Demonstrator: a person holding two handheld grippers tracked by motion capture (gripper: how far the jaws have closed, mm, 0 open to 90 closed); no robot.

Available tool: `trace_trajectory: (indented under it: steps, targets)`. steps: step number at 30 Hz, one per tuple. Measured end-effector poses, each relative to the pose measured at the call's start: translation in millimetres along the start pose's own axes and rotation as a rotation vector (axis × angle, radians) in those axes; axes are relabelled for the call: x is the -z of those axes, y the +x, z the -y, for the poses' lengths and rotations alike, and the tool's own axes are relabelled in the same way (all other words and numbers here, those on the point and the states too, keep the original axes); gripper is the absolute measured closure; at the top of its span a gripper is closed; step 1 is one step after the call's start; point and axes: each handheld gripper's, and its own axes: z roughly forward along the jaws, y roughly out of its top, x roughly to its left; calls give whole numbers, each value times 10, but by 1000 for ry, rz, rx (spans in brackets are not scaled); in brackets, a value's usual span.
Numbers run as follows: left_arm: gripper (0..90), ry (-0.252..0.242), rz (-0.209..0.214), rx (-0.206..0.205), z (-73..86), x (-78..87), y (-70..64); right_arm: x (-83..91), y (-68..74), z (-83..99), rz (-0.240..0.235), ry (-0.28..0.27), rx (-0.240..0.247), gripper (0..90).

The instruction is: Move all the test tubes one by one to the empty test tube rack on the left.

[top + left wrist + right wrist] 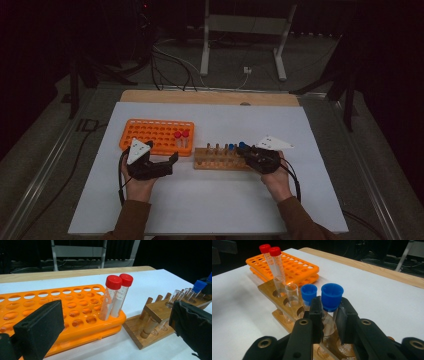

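Right gripper (329, 315) seemingly clamps blue-capped tube (331, 300).

**Blue-capped tube in my right gripper**

The blue-capped tube (332, 305) is clear plastic with a wide blue cap and stands upright in the wooden rack (271, 291), at the end nearest me. My right gripper (329, 315) has its jaws pressed against the tube just below the cap. 1 more blue-capped tube (309, 295) stands just behind it.

A lab: test-tube racks (156, 136) on a white bench (210, 200).
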Motion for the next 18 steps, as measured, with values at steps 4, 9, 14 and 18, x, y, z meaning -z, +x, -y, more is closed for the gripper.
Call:
trace_trajectory:
  steps: [4, 9, 14, 18]
  targets:
    - [8, 0, 1, 1, 0, -1, 2, 19, 1, -10, -3, -6, -4, 766]
    - [8, 1, 3, 0, -1, -4, 1, 46, -8, -24, -5, -15, -11, 766]
    - [8, 1, 5, 0, 0, -6, -3, 86, -21, -47, -8, -30, -19, 766]
    - [8, 2, 6, -1, 1, -12, -11, 117, -17, -70, -12, -39, -21, 766]
